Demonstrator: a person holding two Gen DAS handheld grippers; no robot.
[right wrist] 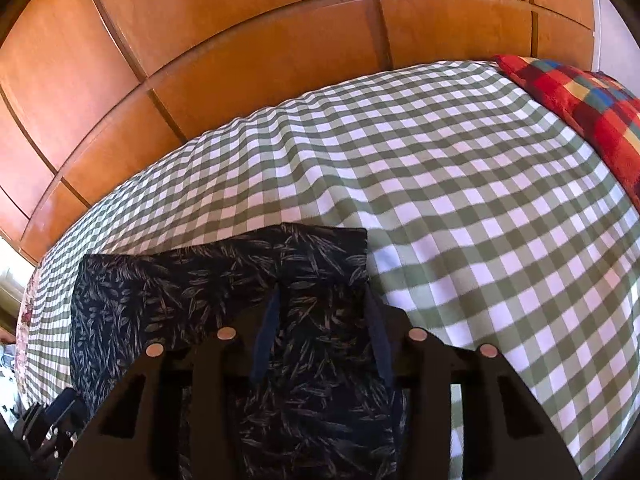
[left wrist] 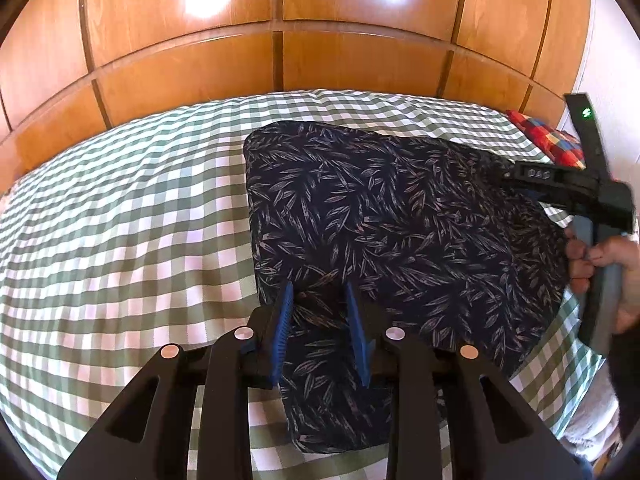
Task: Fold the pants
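Observation:
The dark navy pants [left wrist: 400,208] with a pale leaf print lie folded into a broad slab on the green-and-white checked bedcover [left wrist: 120,220]. My left gripper [left wrist: 320,292] has its blue pads on either side of a bunched fold at the near edge of the pants and is shut on it. At the right, a hand [left wrist: 600,264] holds my right gripper [left wrist: 504,174], whose tip is buried in the far right corner of the cloth. In the right wrist view the pants [right wrist: 180,288] fill the gap between the fingers of the right gripper [right wrist: 322,300], which is shut on that layer.
A glossy wooden wardrobe [left wrist: 320,20] stands behind the bed. A red multicoloured checked pillow [right wrist: 592,100] lies at the bed's far right end. Bare checked bedcover [right wrist: 460,180] stretches to the right of the pants, and more lies to their left.

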